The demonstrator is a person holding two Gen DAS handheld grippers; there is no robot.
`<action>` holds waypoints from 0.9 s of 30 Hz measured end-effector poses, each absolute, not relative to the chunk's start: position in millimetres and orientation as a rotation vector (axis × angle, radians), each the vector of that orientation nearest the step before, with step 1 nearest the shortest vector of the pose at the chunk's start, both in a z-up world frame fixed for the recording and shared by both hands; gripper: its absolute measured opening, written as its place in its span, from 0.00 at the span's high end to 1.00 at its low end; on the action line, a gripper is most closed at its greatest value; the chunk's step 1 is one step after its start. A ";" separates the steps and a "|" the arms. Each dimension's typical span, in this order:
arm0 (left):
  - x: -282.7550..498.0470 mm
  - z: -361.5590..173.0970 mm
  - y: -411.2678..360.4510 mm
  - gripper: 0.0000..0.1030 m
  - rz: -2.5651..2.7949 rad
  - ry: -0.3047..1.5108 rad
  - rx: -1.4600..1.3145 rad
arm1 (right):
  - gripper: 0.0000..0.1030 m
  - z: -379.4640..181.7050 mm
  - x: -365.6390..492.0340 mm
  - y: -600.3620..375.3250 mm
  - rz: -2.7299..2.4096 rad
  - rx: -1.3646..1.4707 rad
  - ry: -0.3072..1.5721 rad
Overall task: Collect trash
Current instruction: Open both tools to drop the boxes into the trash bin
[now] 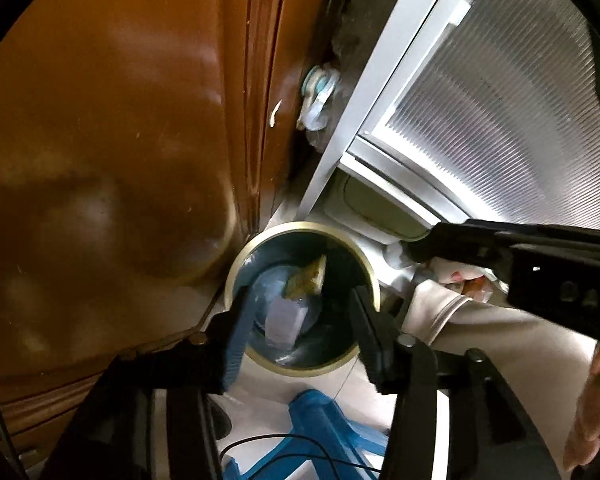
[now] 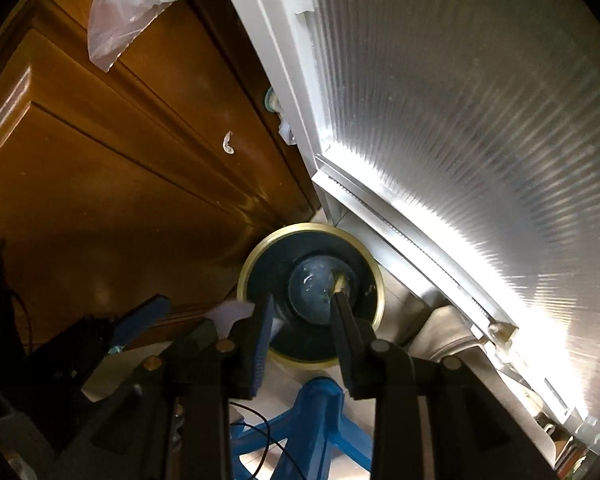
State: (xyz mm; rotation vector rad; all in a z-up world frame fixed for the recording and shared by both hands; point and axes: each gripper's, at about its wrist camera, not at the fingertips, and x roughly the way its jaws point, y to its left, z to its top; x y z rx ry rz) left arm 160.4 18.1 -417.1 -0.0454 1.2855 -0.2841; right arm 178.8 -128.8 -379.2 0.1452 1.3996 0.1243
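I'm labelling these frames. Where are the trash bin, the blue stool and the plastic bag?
trash bin (image 1: 370, 270), left wrist view, gold rim.
blue stool (image 2: 320, 408), right wrist view, top hub.
plastic bag (image 2: 116, 28), right wrist view, hanging middle.

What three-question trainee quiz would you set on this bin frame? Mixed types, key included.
1. True or false: the bin lies tipped on its side.
2. The stool beside the bin is: A red, B blue, C white.
3. Fill in: the left gripper has its jaws ____ above the bin.
Key: 1 false, the bin stands upright with its mouth up; 2 B; 3 open, with a pale paper in the gap, not clamped.
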 end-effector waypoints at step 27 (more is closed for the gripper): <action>110.2 -320.7 39.4 0.03 -0.233 1.075 -0.053 | 0.47 -314.9 117.8 -143.7 0.153 0.142 1.272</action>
